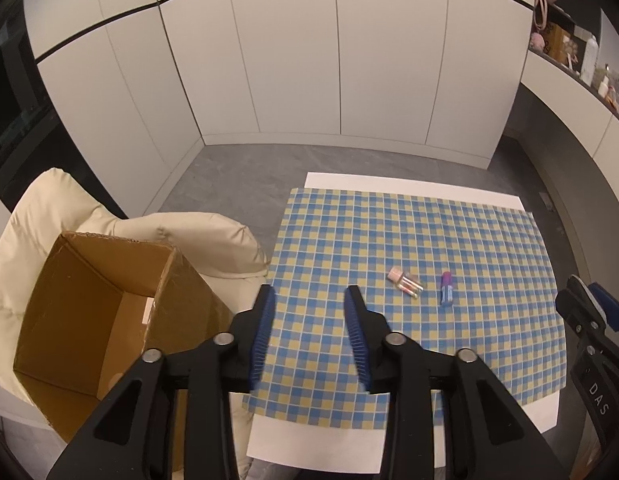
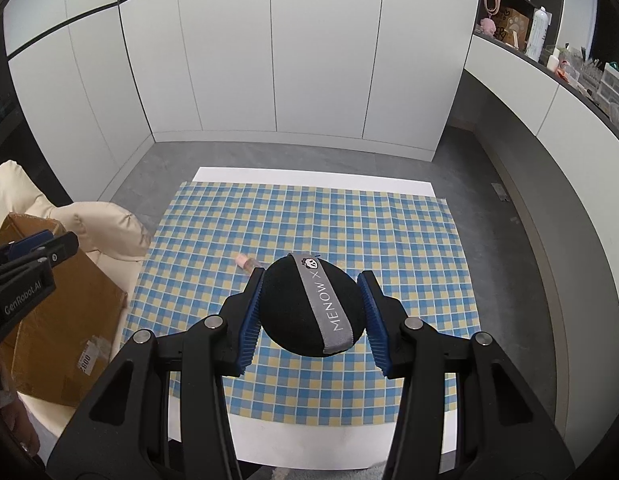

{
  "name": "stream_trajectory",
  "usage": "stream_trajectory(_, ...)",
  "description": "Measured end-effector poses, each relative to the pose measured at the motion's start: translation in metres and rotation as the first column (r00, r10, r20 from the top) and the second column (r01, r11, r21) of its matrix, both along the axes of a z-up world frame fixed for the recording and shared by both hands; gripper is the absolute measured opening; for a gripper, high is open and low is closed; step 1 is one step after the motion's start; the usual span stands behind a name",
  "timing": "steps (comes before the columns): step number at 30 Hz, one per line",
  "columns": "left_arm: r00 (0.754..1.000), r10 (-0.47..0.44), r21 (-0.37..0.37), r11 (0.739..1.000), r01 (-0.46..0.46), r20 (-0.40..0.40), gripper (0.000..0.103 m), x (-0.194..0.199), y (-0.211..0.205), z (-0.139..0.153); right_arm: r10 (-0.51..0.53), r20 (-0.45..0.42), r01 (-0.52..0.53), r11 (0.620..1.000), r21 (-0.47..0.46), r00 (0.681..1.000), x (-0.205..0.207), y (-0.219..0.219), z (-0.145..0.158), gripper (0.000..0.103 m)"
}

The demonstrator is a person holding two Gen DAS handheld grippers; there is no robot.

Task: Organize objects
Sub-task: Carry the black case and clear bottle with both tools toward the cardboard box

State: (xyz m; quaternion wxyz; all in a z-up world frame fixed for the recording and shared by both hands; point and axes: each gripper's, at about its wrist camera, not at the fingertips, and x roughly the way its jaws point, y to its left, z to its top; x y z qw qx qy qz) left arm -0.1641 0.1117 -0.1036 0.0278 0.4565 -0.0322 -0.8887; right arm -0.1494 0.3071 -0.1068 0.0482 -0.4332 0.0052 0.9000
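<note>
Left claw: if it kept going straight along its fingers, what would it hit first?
Probably the checkered tablecloth. The open left claw points at bare cloth; the small clear bottle and purple tube lie off to its right. Depth is uncertain.

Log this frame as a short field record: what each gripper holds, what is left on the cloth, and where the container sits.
left gripper: open, holding nothing, above the near-left part of the cloth
right gripper: shut on black puff with grey MENOW strap, held above the cloth
checkered cloth: blue and yellow, spread on a white table
left on cloth: small clear bottle with pink cap, lying down; purple tube, lying beside it, apart
cardboard box: open, on a cream cushion left of the table
</note>
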Motion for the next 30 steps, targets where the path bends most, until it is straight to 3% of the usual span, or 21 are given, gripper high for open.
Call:
stream_trajectory(12,0.999,-0.023,-0.044,0.999,0.021,-0.047,0.056,0.073,-0.002,0.019,0.026,-0.005,-0.026,0.999,-0.02,1.0,0.062,-0.021,0.009,0.048)
stream_trajectory(25,1.0,0.013,-0.048,0.999,-0.012,0.015,0.085,0.156,-0.038,0.001,0.104,0.05,-0.102,0.994,-0.032,0.993,0.147,-0.055,0.005,0.048)
stream_trajectory(30,0.999,0.036,-0.031,0.999,-0.035,0.031,0.085,0.182,-0.056,-0.006,0.131,0.08,-0.128,0.991,-0.042,0.988,0.173,-0.066,-0.002,0.048)
